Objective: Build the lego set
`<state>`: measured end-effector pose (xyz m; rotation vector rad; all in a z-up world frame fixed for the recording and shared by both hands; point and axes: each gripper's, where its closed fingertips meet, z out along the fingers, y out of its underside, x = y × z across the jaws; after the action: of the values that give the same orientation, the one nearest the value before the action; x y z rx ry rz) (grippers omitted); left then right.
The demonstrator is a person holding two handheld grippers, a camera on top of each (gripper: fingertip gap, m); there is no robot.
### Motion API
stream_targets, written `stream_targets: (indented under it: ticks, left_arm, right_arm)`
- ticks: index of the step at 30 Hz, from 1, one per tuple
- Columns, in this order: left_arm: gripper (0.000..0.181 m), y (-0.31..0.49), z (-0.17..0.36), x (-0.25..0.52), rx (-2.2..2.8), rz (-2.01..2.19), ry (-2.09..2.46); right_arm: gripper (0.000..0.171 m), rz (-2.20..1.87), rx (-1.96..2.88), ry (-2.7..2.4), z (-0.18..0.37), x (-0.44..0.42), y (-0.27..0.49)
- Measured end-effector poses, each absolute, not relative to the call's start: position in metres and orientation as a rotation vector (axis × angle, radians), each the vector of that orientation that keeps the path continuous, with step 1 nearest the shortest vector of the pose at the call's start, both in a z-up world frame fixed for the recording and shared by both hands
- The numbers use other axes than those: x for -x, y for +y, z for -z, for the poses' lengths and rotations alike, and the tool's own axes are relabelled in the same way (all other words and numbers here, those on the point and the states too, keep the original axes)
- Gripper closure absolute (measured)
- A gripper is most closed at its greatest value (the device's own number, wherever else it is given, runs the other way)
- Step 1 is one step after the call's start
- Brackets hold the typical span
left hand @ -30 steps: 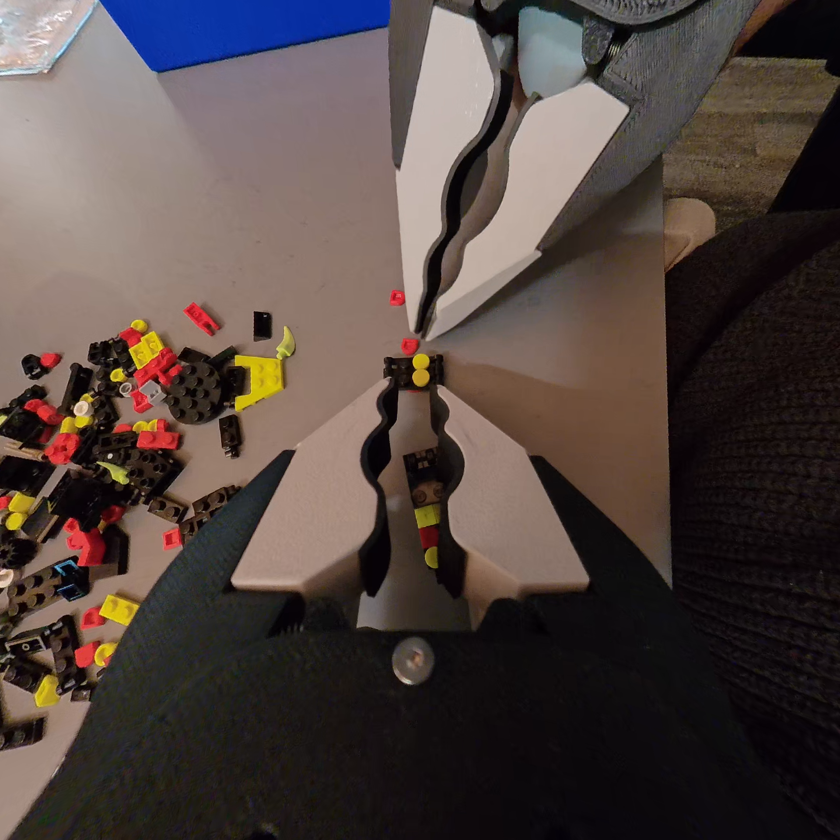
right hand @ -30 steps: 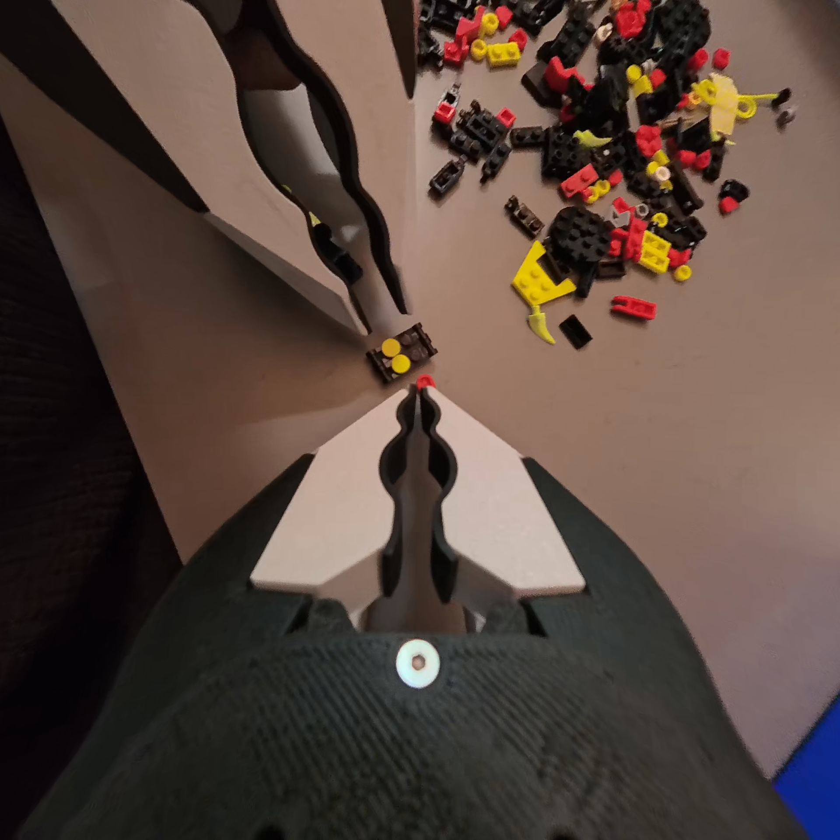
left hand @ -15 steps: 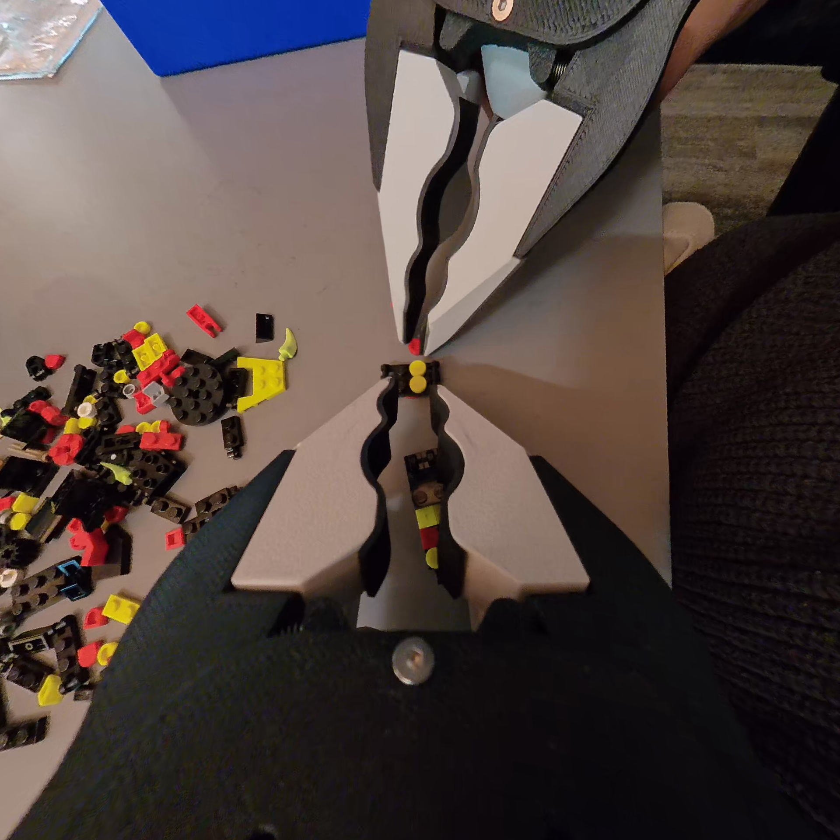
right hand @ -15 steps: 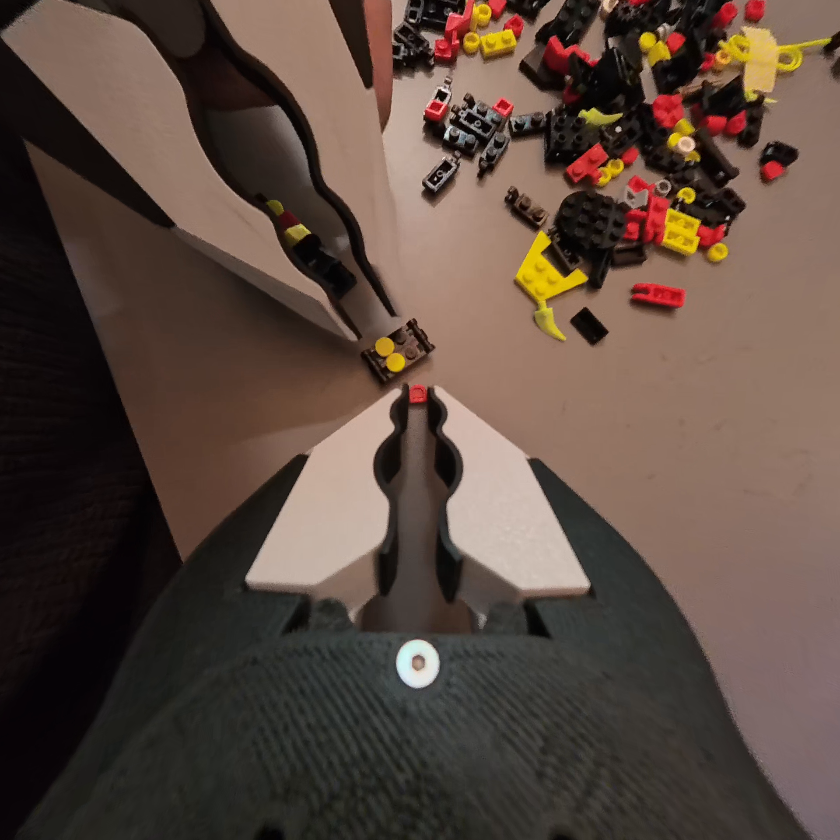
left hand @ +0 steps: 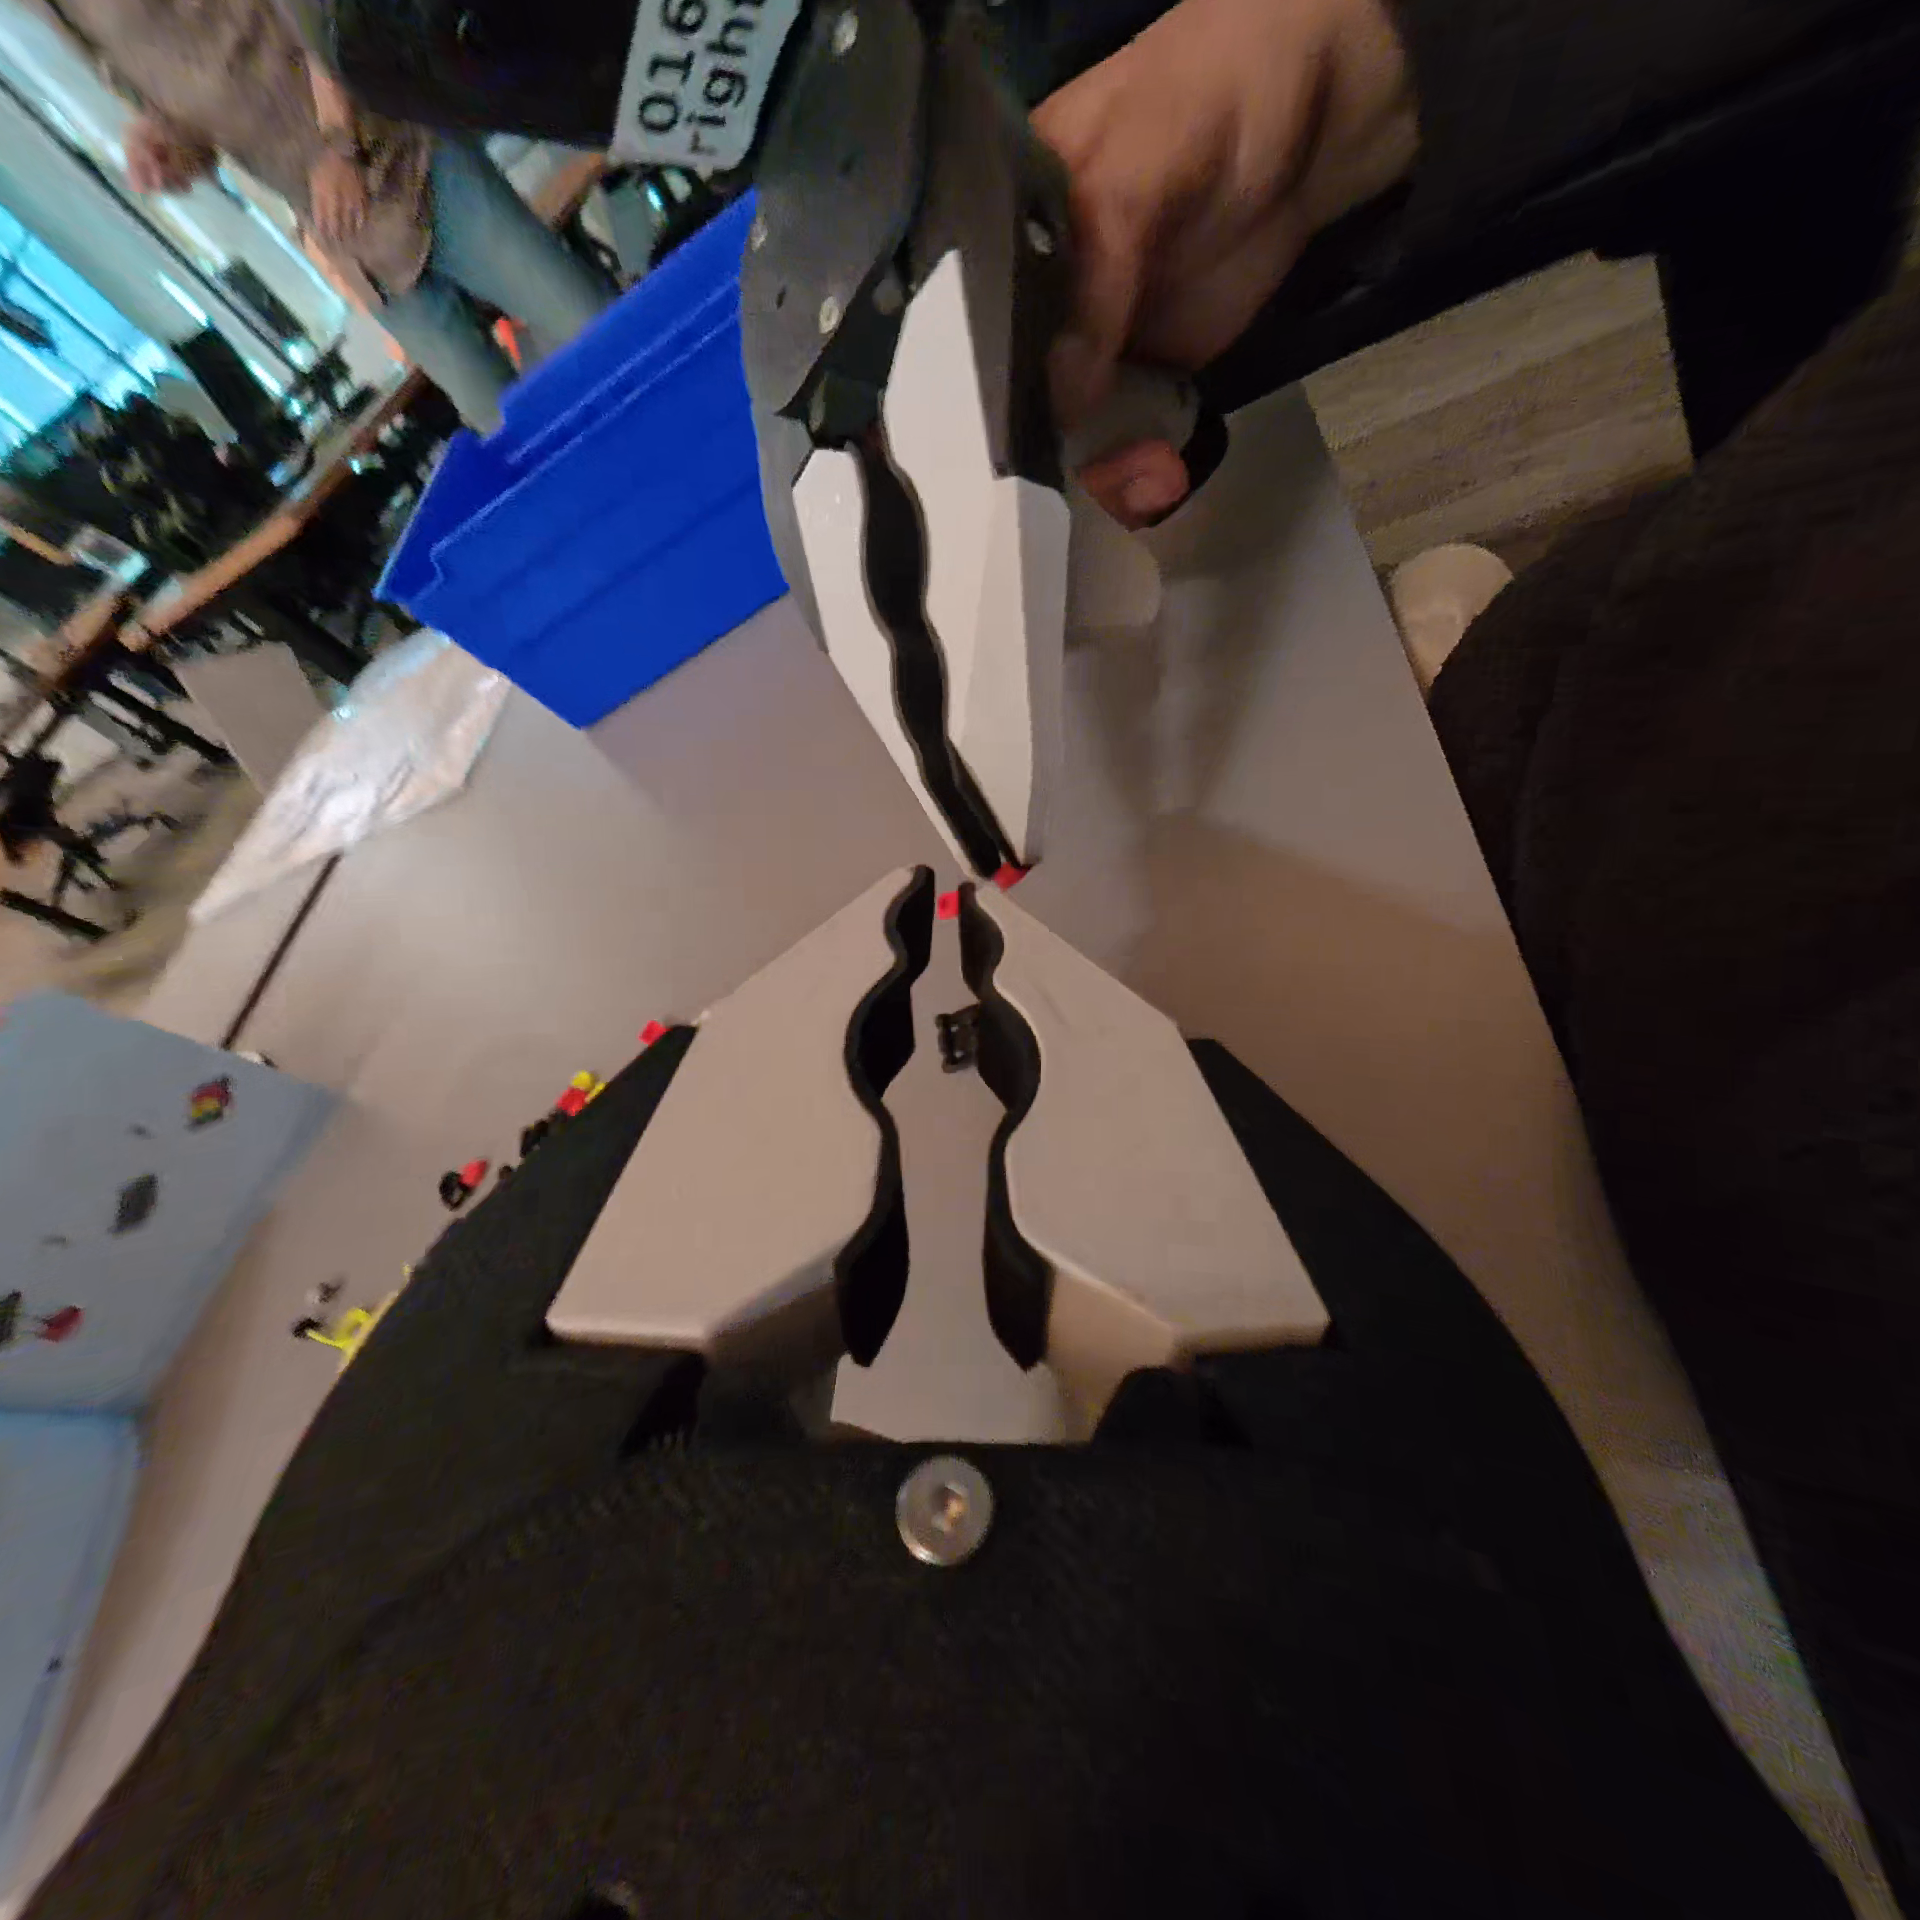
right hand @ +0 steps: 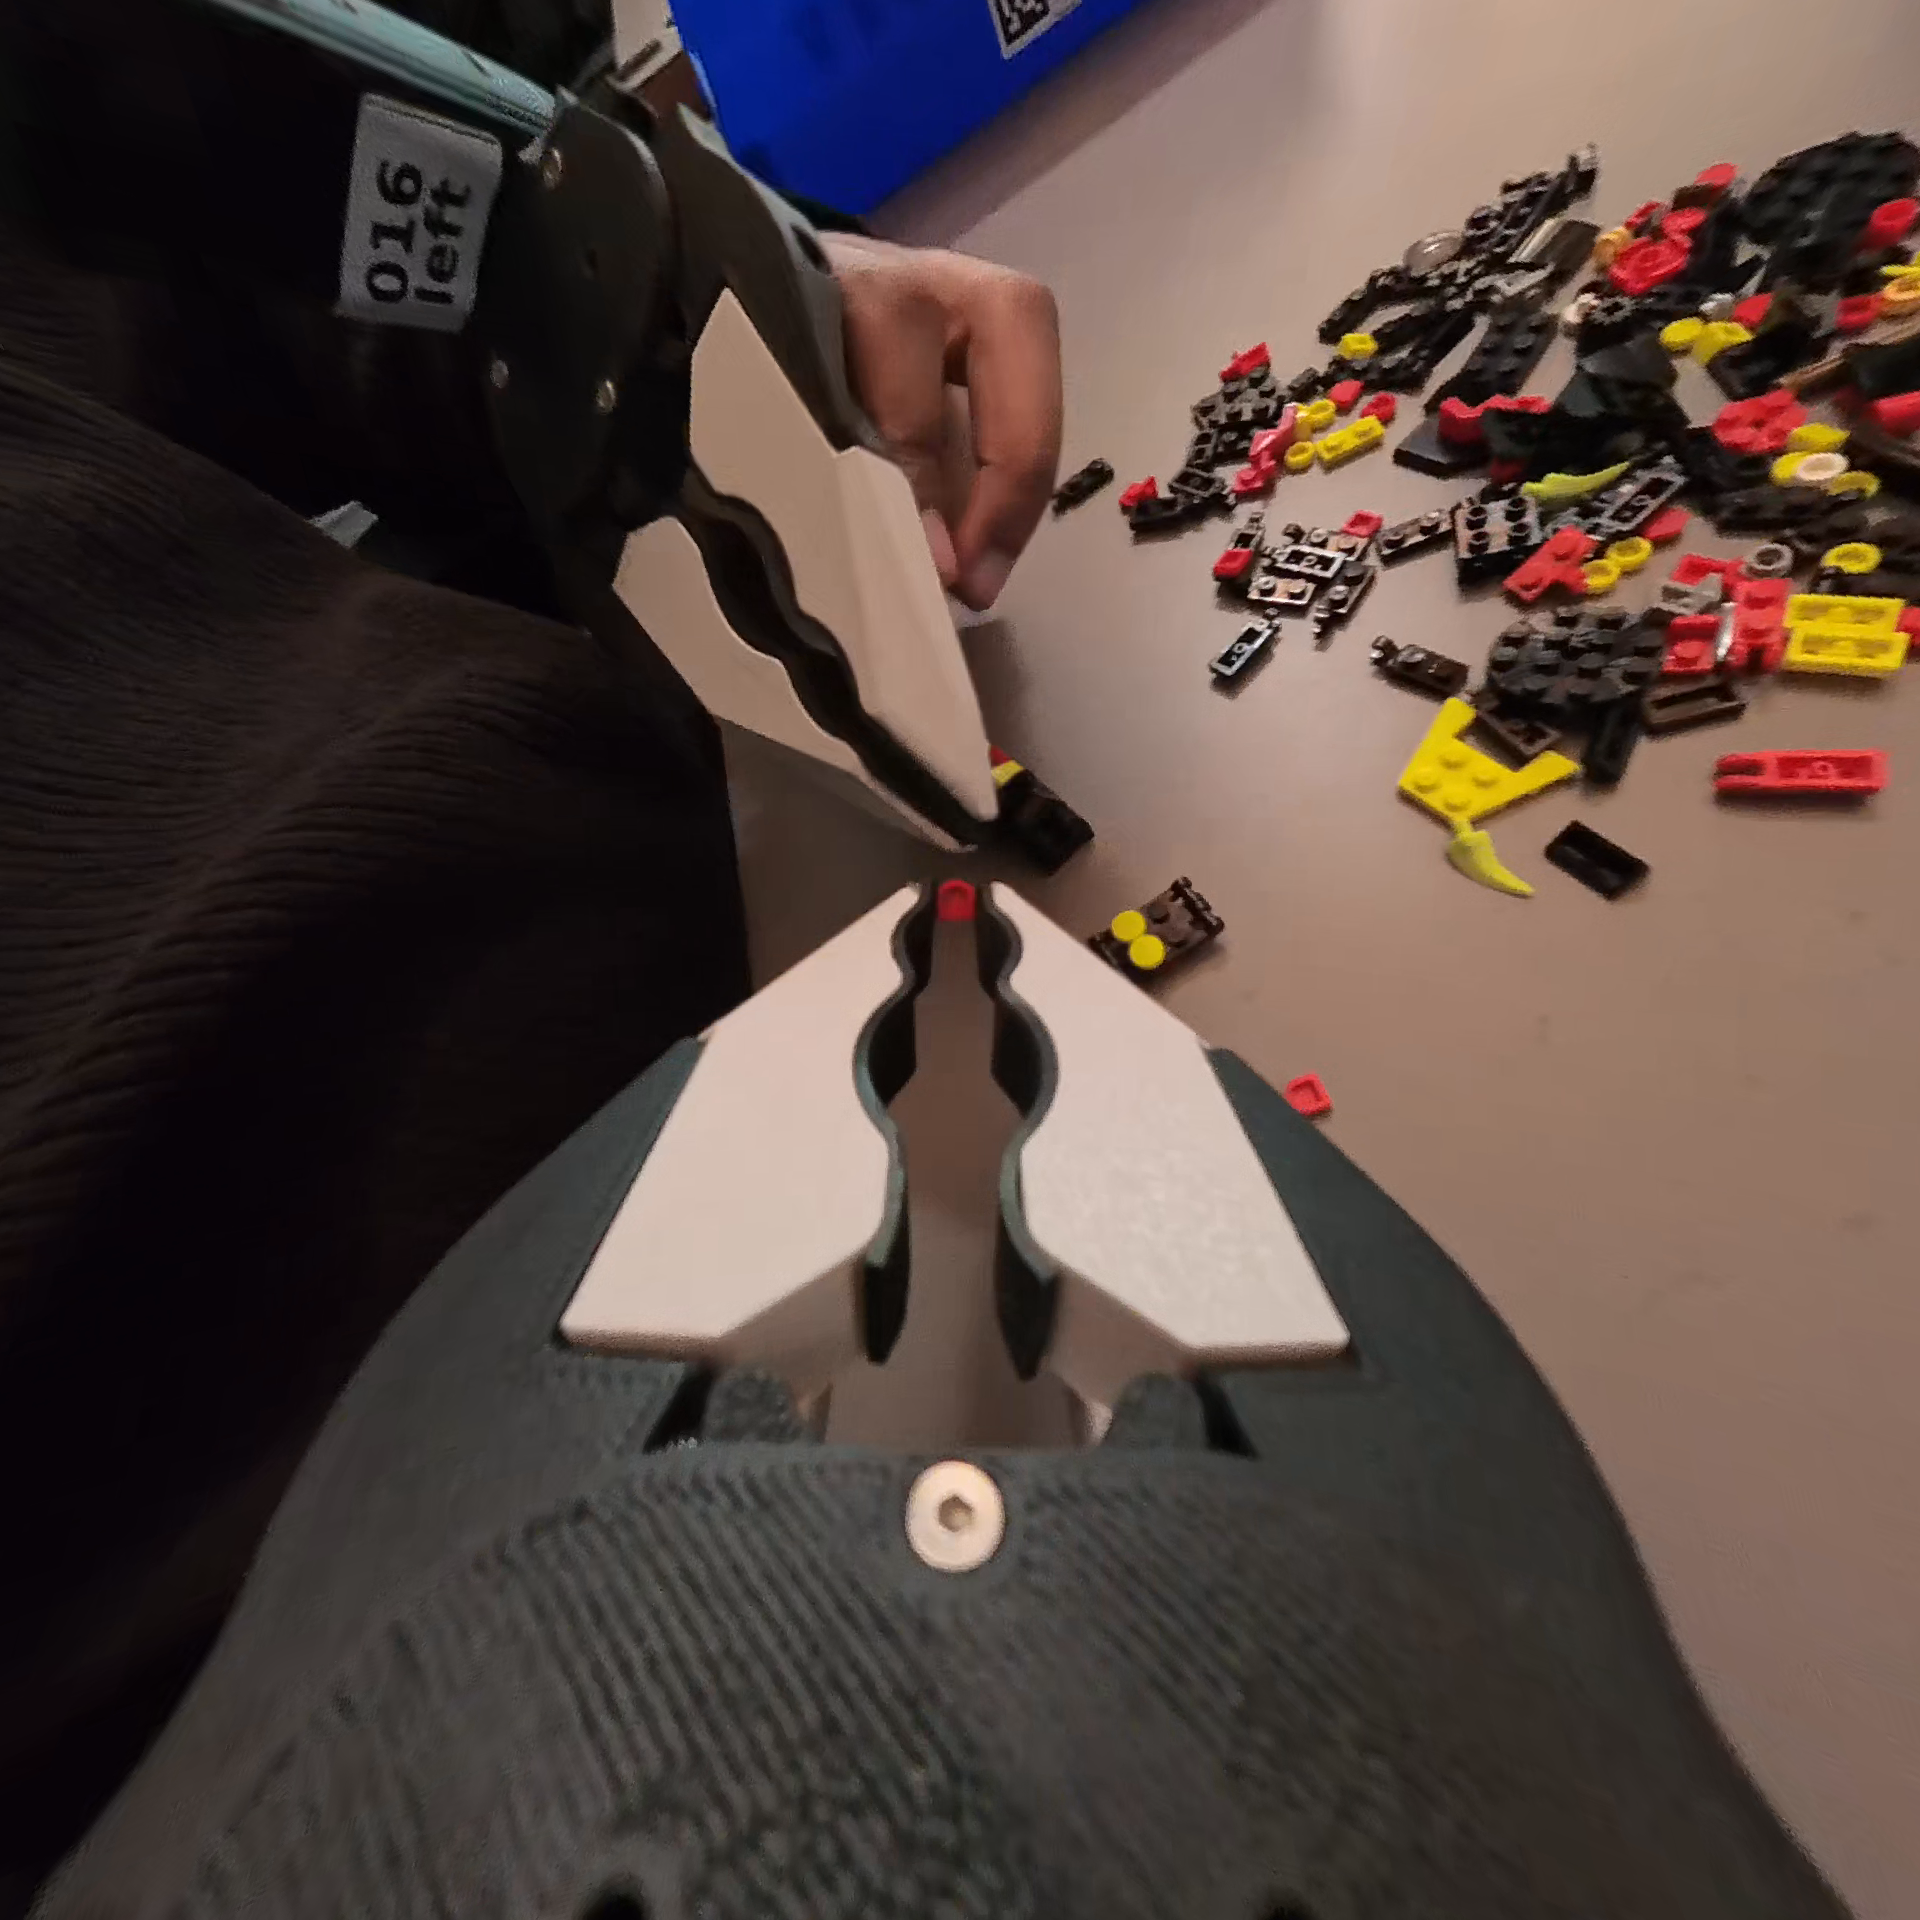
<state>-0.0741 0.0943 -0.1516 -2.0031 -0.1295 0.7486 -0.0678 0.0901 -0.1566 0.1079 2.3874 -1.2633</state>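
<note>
My right gripper [right hand: 954, 899] is shut on a small red piece [right hand: 954, 900], held low over the grey table [right hand: 1455, 1299]. A black plate with two yellow studs [right hand: 1153, 925] lies free just right of its tip. My left gripper [left hand: 943, 883] points at the right gripper [left hand: 997, 868], tips almost meeting. Its jaws stand a narrow gap apart with nothing clearly between them. A small black, yellow and red assembly [right hand: 1039, 821] lies by the left gripper's tip [right hand: 971, 831]. A bit of it [left hand: 956, 1039] shows through the left jaw gap.
A pile of black, red and yellow pieces [right hand: 1610, 468] covers the far right, with a yellow wedge plate [right hand: 1475, 774] nearest. A loose red piece [right hand: 1307, 1093] lies close by. A blue bin [left hand: 603, 520], a plastic bag [left hand: 384, 738] and a pale sheet [left hand: 104, 1195] sit beyond. A person's dark clothing [right hand: 312, 831] borders the table edge. Left and right tips are no more than a few centimetres apart.
Both grippers have tilted up. My left gripper has come off the yellow-studded plate and its jaws have narrowed. The plate now lies free. My right gripper still holds the red piece.
</note>
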Motion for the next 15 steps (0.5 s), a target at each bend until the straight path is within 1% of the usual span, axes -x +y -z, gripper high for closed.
stream_targets:
  ticks: [6, 12, 15]
  left_arm:
    - [0.180, 0.101, 0.151, 0.060, 1.996, -0.740, -0.012]
    - [0.176, 0.104, 0.155, 0.055, 2.013, -0.750, 0.035]
    - [0.180, 0.105, 0.154, 0.055, 2.002, -0.764, 0.037]
  right_arm:
    - [0.165, 1.256, -0.086, 2.348, 0.153, 0.062, 0.093]
    - [0.165, 1.247, -0.075, 2.309, 0.151, 0.057, 0.092]
    - [0.165, 1.242, -0.074, 2.295, 0.151, 0.055, 0.092]
